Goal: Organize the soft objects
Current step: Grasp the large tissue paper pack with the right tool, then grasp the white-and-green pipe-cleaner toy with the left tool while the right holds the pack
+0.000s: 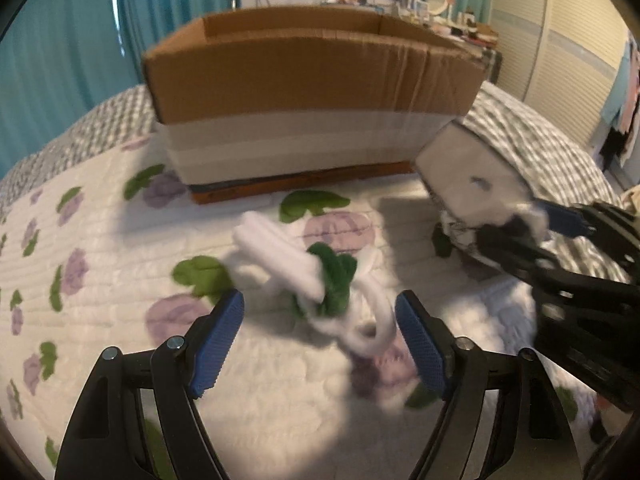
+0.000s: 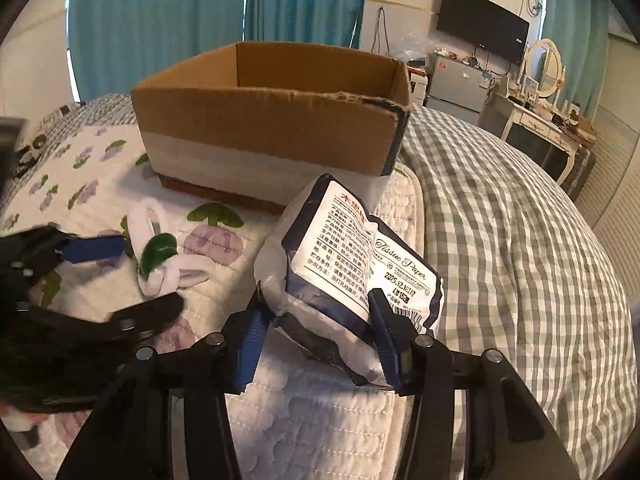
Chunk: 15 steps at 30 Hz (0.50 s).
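A white and green plush toy [image 1: 320, 280] lies on the floral quilt [image 1: 100, 240], just ahead of my open left gripper [image 1: 320, 332], between its blue pads. It also shows in the right wrist view [image 2: 164, 256]. My right gripper [image 2: 320, 328] is shut on a tissue paper pack [image 2: 352, 264] and holds it tilted above the bed. The pack shows in the left wrist view [image 1: 472, 184] at the right. An open cardboard box [image 2: 272, 120] stands on the bed behind both; it fills the back of the left wrist view [image 1: 312, 80].
A grey checked blanket [image 2: 520, 240] covers the right side of the bed. Teal curtains [image 2: 160, 12] hang behind. A dresser with a mirror [image 2: 544, 68], a small fridge [image 2: 460, 84] and a wall TV [image 2: 480, 24] stand at the far right.
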Tool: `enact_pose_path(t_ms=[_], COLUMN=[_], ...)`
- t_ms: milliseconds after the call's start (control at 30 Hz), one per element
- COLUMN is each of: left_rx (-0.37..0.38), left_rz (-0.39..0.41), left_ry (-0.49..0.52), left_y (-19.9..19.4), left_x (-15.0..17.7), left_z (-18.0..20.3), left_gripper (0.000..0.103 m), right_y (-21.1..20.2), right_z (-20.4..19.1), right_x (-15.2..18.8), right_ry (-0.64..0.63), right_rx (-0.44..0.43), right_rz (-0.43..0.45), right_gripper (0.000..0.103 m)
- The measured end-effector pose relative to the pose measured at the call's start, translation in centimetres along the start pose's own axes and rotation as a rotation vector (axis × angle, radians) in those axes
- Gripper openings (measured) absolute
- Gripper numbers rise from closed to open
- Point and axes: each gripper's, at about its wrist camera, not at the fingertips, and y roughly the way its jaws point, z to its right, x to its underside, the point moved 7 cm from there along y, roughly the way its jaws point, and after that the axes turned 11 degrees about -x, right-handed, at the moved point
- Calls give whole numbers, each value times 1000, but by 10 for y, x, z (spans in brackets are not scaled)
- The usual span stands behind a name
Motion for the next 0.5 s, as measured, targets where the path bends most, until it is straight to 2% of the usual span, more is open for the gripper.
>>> enact_pose_path(t_ms=[33, 100, 167, 200, 233, 333, 367, 500], left_rx=[1, -2, 15, 27, 45, 83, 88, 103], left_rz=[-14, -34, -26, -20, -15, -12, -7, 19], left_ry=[4, 14, 19, 20, 20, 1, -4, -12], left_y=[6, 16, 17, 15, 14, 8, 6, -13], left_x=[0, 0, -1, -2, -3, -3, -3, -1], left_z=[1, 2, 2, 1, -1, -10, -11, -25], left_gripper=[77, 61, 58, 48, 44, 40, 35, 35], right_y=[-1, -2, -4, -5, -7, -12, -15, -25], right_z=[0, 0, -3, -3, -4, -7, -7, -12], right_x=[-1, -2, -1, -1, 0, 1, 2, 3], right_ry=[0, 4, 1, 1, 1, 8, 10, 19], right_rx=[3, -4, -1, 3, 5, 9, 10, 9], right_rz=[5, 4, 5, 6, 9, 16, 21, 29], right_gripper=[48, 48, 48, 48, 47, 46, 46, 44])
